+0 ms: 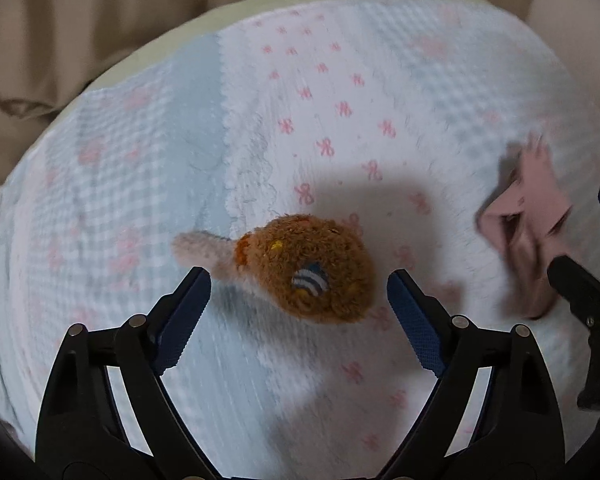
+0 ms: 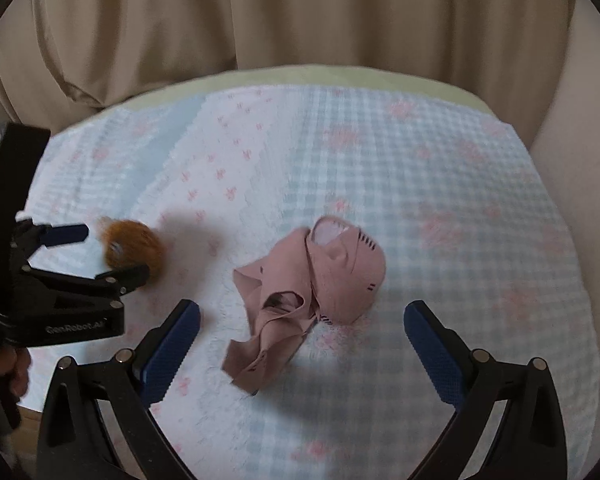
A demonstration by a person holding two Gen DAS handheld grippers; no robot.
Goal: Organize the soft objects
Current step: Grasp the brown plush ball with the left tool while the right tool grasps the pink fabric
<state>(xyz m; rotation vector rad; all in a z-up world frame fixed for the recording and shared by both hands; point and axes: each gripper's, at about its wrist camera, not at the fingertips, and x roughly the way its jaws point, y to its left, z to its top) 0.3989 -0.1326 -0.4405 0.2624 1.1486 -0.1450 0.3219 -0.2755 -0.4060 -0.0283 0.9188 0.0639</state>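
Both claws spread over the quilt, nothing gripped.

I find the patchwork quilt (image 2: 440, 184) bearing both items apart: my right gripper (image 2: 302, 350) straddles the crumpled pink garment (image 2: 320, 284); my left gripper (image 1: 298, 312) brackets the brown plush toy (image 1: 304, 268), apparently positioned for pickup.

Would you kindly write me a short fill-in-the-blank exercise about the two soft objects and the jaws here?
1. The brown plush toy lies between the open jaws of the ____ gripper.
2. The crumpled garment in front of the right gripper is ____ in colour.
3. Both objects rest on a checked ____, whose bare part shows.

Missing words: left; pink; blanket
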